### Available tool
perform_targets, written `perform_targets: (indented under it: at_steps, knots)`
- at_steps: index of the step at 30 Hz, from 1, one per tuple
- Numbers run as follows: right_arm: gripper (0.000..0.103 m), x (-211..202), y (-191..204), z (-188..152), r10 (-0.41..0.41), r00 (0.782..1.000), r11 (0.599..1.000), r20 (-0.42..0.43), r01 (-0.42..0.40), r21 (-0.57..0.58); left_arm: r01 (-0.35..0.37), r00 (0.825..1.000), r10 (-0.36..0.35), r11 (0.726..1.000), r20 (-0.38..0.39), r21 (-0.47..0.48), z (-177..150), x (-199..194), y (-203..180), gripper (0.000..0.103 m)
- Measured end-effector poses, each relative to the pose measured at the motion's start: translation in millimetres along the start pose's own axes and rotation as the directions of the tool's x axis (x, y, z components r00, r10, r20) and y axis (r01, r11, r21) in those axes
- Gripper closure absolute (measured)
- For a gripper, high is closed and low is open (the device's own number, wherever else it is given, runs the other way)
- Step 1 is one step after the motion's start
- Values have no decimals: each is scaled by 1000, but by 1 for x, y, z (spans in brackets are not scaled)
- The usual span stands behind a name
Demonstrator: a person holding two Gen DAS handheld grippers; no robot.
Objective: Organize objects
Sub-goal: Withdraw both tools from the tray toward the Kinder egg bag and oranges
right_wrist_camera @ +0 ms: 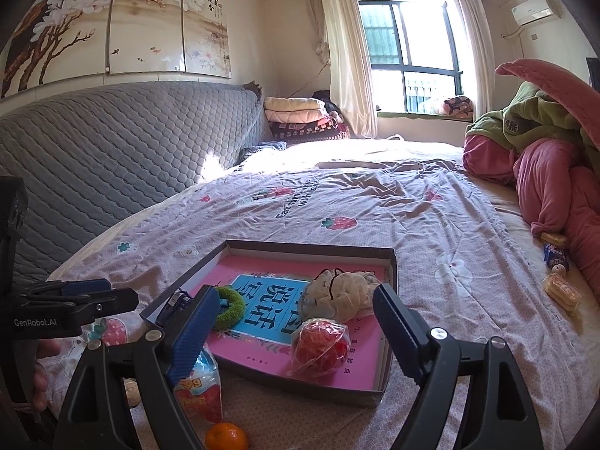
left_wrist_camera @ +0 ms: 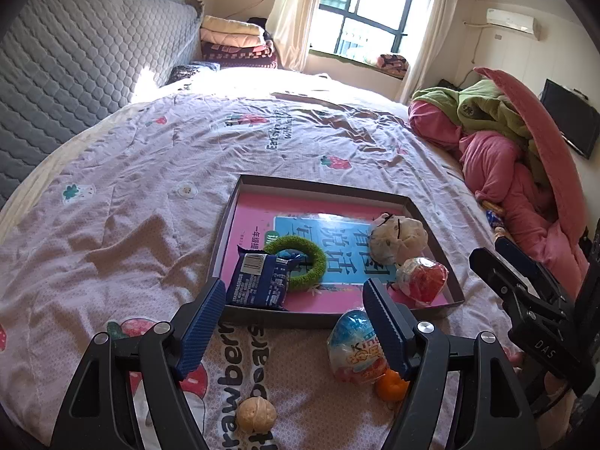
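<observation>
Four items already lie in shallow box [left_wrist_camera: 431,221] on bedspread [left_wrist_camera: 131,195]: blue packet [left_wrist_camera: 258,277], green ring [left_wrist_camera: 300,262], beige plush [left_wrist_camera: 397,240], red netted ball [left_wrist_camera: 422,277]; egg-shaped toy pack [left_wrist_camera: 356,348], orange [left_wrist_camera: 390,386], walnut [left_wrist_camera: 256,413] wait outside near edge, likely next; left gripper [left_wrist_camera: 296,307], right gripper [right_wrist_camera: 296,318] hover, jaws wide, empty

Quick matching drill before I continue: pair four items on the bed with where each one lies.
Items:
1. green ring
2. walnut
3. orange
4. snack packs

Places:
A. by the pink blanket
B. inside the box
C. on the sheet, beside the egg toy pack
D. on the sheet, near the left gripper

Pairs: 1-B, 2-D, 3-C, 4-A
</observation>
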State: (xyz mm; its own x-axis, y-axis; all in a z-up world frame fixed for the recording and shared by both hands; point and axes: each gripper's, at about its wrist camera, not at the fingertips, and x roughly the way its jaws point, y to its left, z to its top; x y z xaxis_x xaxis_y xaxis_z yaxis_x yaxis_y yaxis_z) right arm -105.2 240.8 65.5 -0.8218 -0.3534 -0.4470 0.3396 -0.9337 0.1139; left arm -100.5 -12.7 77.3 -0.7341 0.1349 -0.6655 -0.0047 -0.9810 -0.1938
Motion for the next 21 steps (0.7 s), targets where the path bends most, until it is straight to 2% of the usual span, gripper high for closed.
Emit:
perform_targets:
  at_steps: [12,21]
  knots:
    - [19,-14,0,2,2,1000,1000,28,-2,1,-31,1000,31,999,3,16,-7,-18,-1,26]
    - [19,-24,0,0,6,999,1000,40,-6,0,-25,1000,25,999,-10,35,-13,-19,-12,26]
